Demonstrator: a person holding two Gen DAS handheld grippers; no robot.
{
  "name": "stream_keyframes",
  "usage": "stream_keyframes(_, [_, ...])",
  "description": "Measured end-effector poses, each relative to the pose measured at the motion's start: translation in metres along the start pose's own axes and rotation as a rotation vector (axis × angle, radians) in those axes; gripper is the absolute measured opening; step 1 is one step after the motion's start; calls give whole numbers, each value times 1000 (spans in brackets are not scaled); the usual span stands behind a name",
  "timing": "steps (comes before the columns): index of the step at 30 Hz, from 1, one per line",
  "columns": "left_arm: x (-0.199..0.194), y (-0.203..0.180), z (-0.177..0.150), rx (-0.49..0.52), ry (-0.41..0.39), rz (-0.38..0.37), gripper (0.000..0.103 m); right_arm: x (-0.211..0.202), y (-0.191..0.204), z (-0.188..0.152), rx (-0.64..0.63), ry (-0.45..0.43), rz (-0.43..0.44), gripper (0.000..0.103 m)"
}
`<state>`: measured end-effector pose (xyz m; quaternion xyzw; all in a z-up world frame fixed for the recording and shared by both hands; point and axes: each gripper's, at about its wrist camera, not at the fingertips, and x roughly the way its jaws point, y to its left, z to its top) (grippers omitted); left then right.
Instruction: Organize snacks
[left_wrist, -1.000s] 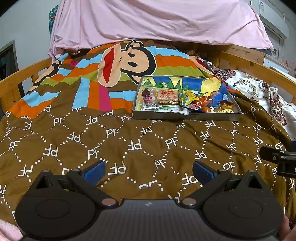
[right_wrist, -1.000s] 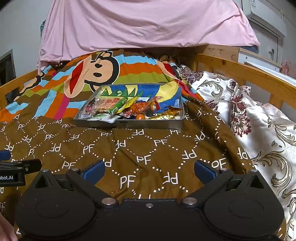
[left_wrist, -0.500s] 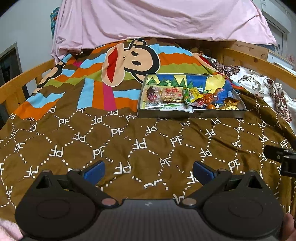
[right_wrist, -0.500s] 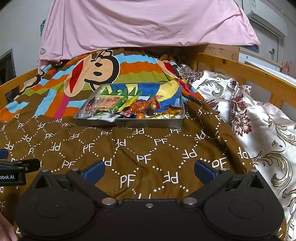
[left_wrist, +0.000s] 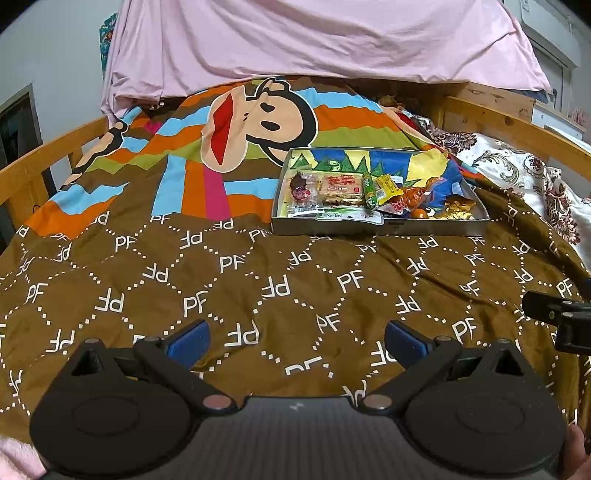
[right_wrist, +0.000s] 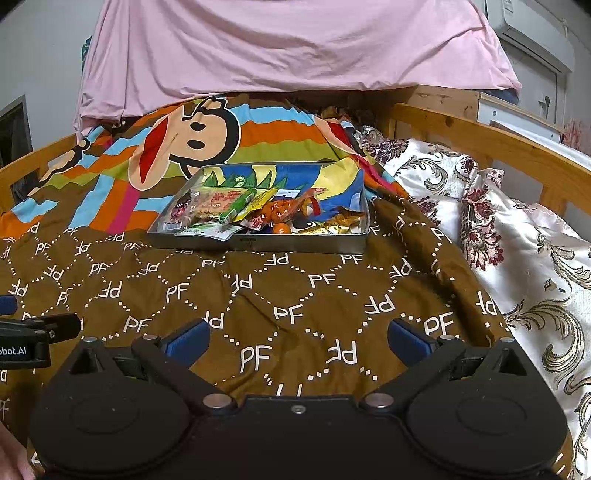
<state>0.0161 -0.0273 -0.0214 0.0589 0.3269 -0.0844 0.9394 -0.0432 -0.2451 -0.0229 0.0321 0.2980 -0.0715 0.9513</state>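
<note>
Reaching forward across the brown quilt (left_wrist: 258, 295) with left tool (left_wrist: 297, 341) and right tool (right_wrist: 299, 338) both spread wide and empty, toward the snacks (left_wrist: 343, 190) heaped in the tin tray (left_wrist: 376, 228) ahead, taking one packet cleanly.

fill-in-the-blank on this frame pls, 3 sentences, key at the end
1. The snacks lie in a metal tray that rests on a brown ____ printed with PF letters.
2. The left gripper and the right gripper are both ____ and hold nothing.
3. The cartoon face beyond the tray is a ____.

Missing words: blanket; open; monkey
</note>
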Motion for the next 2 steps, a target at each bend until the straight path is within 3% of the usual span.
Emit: stream_keyframes(2, [0,0,1,1,4,1,102,0,1,-2,-2,3,1,102])
